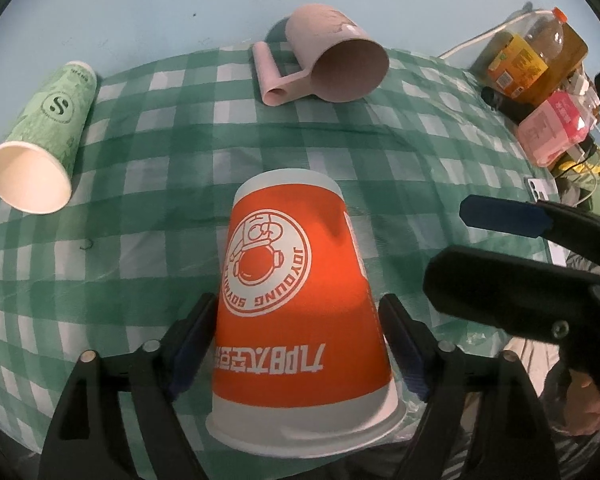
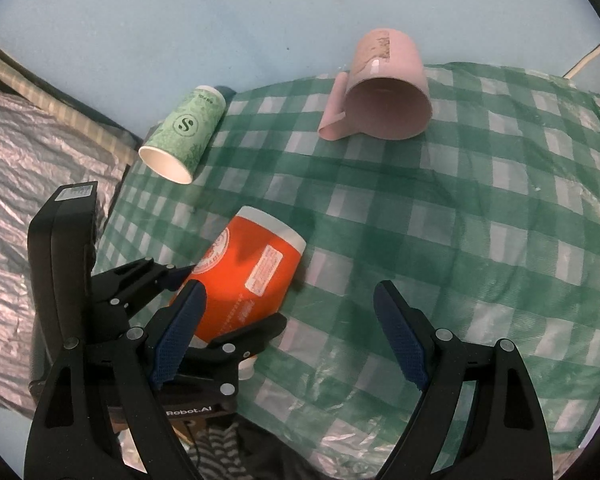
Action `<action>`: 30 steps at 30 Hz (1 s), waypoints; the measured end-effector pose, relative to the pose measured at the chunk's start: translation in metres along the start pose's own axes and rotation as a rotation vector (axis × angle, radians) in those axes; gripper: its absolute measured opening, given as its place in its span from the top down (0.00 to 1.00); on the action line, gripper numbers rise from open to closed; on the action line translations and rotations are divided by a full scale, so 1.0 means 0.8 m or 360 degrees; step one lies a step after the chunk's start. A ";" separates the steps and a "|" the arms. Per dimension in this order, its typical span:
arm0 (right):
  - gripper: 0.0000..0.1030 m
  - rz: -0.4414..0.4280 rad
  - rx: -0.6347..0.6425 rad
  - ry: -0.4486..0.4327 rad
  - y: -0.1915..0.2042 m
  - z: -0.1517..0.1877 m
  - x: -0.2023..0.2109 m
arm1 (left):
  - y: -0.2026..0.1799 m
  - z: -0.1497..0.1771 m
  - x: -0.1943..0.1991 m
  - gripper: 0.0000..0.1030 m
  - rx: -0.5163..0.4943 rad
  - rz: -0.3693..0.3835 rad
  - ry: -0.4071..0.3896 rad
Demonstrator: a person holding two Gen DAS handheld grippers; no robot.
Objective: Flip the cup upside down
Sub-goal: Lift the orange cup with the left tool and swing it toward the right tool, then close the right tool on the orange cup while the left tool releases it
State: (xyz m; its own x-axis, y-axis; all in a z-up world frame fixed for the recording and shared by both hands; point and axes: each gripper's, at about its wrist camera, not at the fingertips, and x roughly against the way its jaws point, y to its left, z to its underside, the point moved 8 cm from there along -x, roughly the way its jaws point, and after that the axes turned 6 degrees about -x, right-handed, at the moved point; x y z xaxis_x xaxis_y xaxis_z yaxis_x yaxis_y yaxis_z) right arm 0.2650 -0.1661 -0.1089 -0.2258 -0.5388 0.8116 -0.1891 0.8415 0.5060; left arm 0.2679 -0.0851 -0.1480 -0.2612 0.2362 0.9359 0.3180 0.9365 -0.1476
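My left gripper (image 1: 298, 320) is shut on an orange and white paper cup (image 1: 296, 300). The cup's base points away from me and its white rim is near the camera. In the right wrist view the orange cup (image 2: 252, 272) is tilted over the checked cloth, held by the left gripper (image 2: 220, 300). My right gripper (image 2: 288, 312) is open and empty, just right of the cup; it also shows in the left wrist view (image 1: 499, 248).
A green paper cup (image 1: 44, 140) lies on its side at the left. A pink mug (image 1: 331, 64) lies on its side at the back. Drink bottles (image 1: 539, 68) and a pink pack stand at the far right. The green checked cloth (image 2: 459, 220) covers the table.
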 end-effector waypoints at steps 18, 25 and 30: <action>0.17 -0.0009 -0.0057 -0.0025 0.025 -0.005 0.016 | 0.040 0.011 0.108 0.13 0.0061 -0.0029 -0.0195; 0.17 0.0031 -0.0059 0.0057 0.036 0.001 -0.004 | 0.090 0.034 0.106 0.13 0.0146 -0.0135 -0.0182; 0.17 0.0056 -0.0064 0.0096 0.044 0.001 -0.022 | 0.112 0.045 0.088 0.13 0.0197 -0.0150 -0.0166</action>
State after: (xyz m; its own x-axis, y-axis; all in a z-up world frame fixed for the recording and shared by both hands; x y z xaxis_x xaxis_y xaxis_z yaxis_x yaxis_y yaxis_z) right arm 0.2619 -0.1270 -0.1058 -0.1734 -0.5064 0.8447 -0.1435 0.8615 0.4870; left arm 0.2455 0.0248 -0.1072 -0.3799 0.1655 0.9101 0.1746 0.9790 -0.1052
